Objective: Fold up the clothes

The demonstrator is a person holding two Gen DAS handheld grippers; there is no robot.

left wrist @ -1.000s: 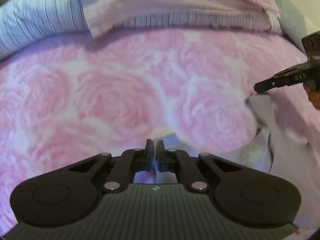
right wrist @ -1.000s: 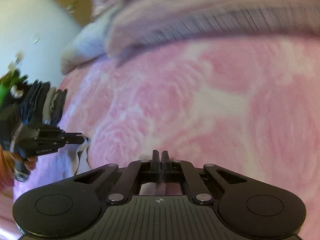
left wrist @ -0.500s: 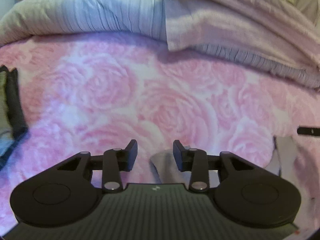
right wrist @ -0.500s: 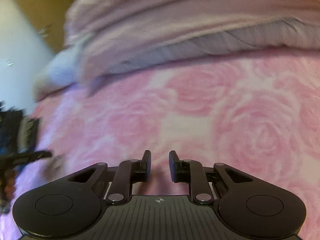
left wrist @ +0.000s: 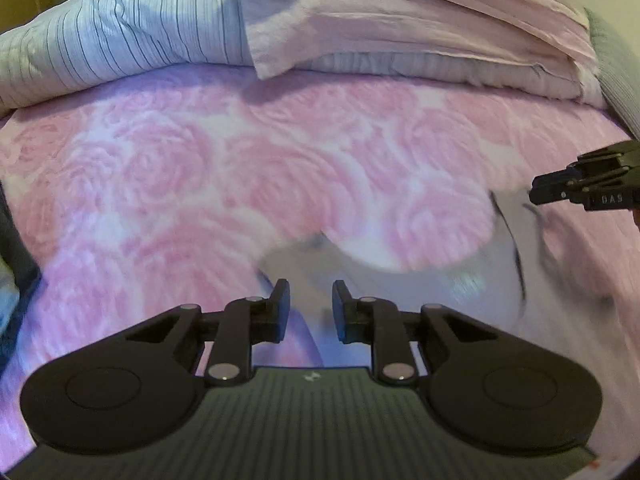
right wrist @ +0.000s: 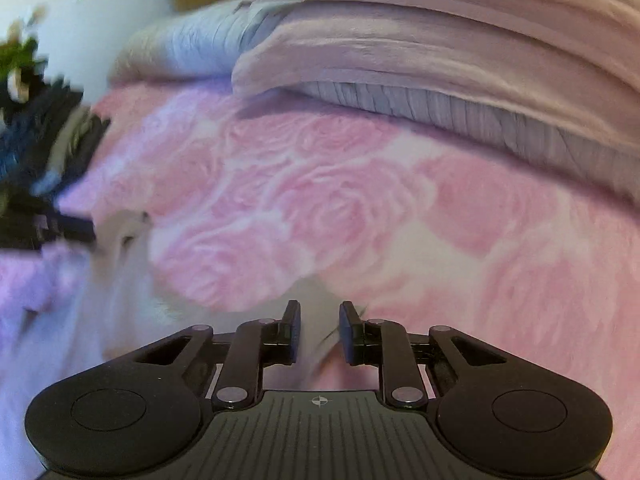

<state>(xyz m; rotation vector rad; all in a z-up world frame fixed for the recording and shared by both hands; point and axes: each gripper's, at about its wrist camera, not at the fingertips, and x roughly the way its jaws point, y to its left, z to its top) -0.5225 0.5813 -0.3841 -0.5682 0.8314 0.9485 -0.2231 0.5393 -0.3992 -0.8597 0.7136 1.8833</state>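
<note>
A pale grey garment [left wrist: 404, 280] with dark trim lies blurred on the pink rose blanket [left wrist: 192, 184]. My left gripper [left wrist: 310, 300] is open, and a corner of the cloth lies just past and between its fingers. In the same view the right gripper [left wrist: 560, 190] reaches in from the right edge, over the garment's far corner. In the right wrist view my right gripper [right wrist: 320, 316] is open with a strip of the garment [right wrist: 120, 280] between its fingers. The left gripper [right wrist: 60, 228] shows as a dark blur at the left there.
A folded pink duvet [left wrist: 400, 12] and grey striped bedding [left wrist: 112, 36] are piled along the back of the bed. A stack of dark clothes [right wrist: 48, 136] sits at the bed's left side, with a white wall [right wrist: 100, 12] behind it.
Both grippers were shut on the garment a second ago, then opened. The garment has dropped onto the blanket, and both open grippers now sit at its edges.
</note>
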